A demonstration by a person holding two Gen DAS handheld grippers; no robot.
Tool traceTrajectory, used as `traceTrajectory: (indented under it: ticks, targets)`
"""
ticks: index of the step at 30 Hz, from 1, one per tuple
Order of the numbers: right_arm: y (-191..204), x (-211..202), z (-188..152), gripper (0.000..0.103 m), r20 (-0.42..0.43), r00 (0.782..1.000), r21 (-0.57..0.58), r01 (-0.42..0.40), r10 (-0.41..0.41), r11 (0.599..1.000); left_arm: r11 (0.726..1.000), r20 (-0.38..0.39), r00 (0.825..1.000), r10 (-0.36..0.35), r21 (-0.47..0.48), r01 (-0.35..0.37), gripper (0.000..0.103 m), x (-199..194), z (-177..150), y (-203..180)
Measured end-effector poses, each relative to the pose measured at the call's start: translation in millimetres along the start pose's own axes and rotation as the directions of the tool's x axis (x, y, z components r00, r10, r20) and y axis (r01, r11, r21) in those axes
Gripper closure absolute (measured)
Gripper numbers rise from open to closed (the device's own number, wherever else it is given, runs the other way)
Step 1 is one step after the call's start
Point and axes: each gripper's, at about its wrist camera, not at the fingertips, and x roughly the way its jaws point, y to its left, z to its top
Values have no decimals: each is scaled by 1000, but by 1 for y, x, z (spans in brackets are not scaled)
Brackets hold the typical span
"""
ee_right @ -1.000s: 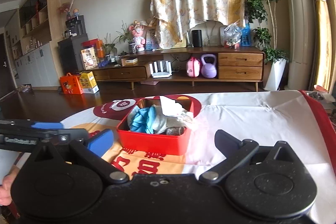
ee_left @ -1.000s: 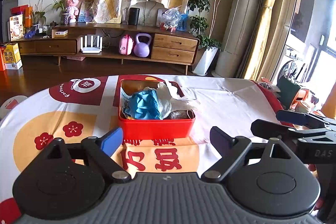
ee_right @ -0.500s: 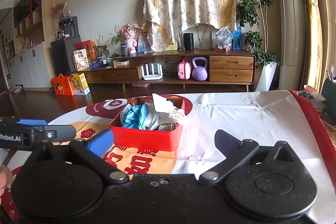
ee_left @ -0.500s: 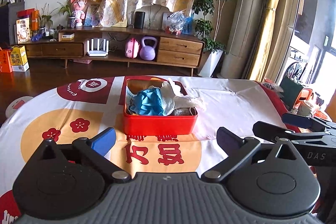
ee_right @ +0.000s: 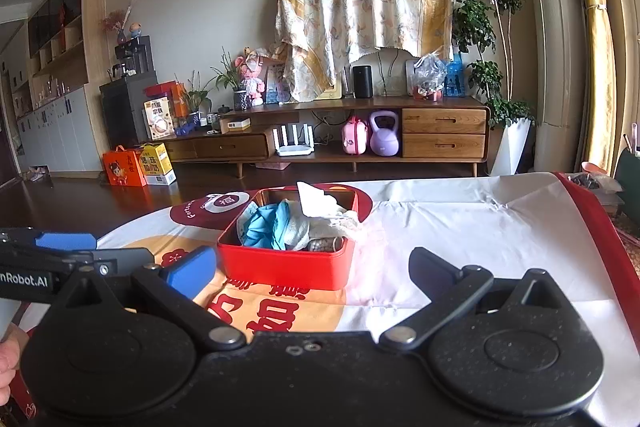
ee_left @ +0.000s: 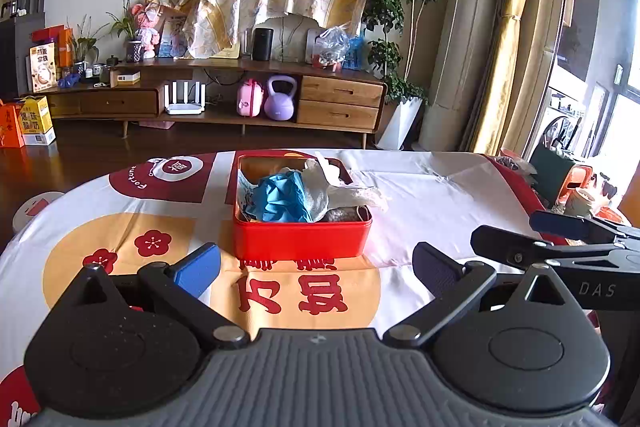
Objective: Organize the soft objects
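Both grippers hovering short of the red tin, nothing pinched.

We are seeing the left gripper (ee_left: 316, 265) with jaws spread wide, having just been opening, with only tablecloth (ee_left: 424, 195) between them; the right gripper (ee_right: 312, 271) is likewise gaping and empty. The red tin (ee_left: 300, 239) is sitting at twelve o'clock from the left gripper, eleven o'clock from the right, apart from both. A blue cloth (ee_left: 280, 197), white cloths (ee_left: 320, 193) and a small grey bundle (ee_left: 340, 215) are lying inside it.
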Motion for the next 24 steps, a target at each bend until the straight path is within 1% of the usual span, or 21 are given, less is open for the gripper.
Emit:
traceTrajectory:
  ticks: [24]
  targets:
    - [6,-5,-2,0,8,1000,1,-4,4,1000,1000,13,1000,6,12,-7,0,-8,-1,-5]
